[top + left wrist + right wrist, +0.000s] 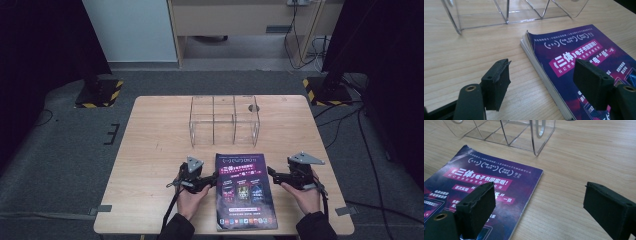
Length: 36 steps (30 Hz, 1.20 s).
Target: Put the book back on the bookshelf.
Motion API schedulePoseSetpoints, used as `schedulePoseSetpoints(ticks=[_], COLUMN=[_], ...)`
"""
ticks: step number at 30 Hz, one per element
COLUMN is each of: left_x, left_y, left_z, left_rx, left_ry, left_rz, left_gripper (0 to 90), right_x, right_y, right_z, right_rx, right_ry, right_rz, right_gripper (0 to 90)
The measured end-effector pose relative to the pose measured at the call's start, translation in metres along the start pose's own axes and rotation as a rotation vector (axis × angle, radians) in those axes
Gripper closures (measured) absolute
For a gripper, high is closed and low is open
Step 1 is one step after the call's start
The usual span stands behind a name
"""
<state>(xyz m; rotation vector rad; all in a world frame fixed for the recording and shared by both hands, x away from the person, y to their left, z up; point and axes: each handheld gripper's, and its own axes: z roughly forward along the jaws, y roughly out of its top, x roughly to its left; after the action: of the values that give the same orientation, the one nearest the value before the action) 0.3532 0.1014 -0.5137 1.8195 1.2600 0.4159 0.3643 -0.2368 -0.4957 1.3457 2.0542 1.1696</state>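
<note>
A purple-covered book (245, 190) lies flat near the table's front edge, its cover printed with white and pink text. My left gripper (214, 176) rests at the book's left edge, open, one jaw over the wood and one above the cover (584, 55). My right gripper (271, 173) sits at the book's right edge, open as well, with its jaws straddling that edge (524, 202). Neither gripper holds anything. Behind the book stands a clear acrylic rack (224, 119) with several upright dividers.
The wooden table (150, 150) has bare room left of the book and around the rack. A small dark hole (253, 107) marks the top behind the rack. Cables and black stands with striped bases sit on the grey floor around the table.
</note>
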Motion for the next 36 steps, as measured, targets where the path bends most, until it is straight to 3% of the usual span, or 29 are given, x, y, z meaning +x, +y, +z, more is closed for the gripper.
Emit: schedulePoseSetpoints(ticks=[9, 16, 21, 36], left_x=[-0.009, -0.012, -0.015, -0.023], left_y=[-0.008, -0.011, -0.013, -0.013], left_z=[0.013, 0.02, 0.025, 0.028], left_rx=[0.027, 0.034, 0.047, 0.047], left_ry=[-0.021, -0.035, -0.05, -0.038], left_rz=[-0.003, -0.029, -0.054, -0.053], left_gripper=[30.5, 31.9, 33.7, 36.8], right_x=[0.004, 0.01, 0.012, 0.021], right_y=[-0.009, -0.012, -0.018, -0.026], right_z=[0.009, 0.016, 0.021, 0.034], right_rx=[0.042, 0.07, 0.097, 0.138], right_ry=[0.022, 0.04, 0.061, 0.108], right_rz=[0.019, -0.009, 0.007, 0.007], right_gripper=[12.8, 14.2, 15.9, 22.6])
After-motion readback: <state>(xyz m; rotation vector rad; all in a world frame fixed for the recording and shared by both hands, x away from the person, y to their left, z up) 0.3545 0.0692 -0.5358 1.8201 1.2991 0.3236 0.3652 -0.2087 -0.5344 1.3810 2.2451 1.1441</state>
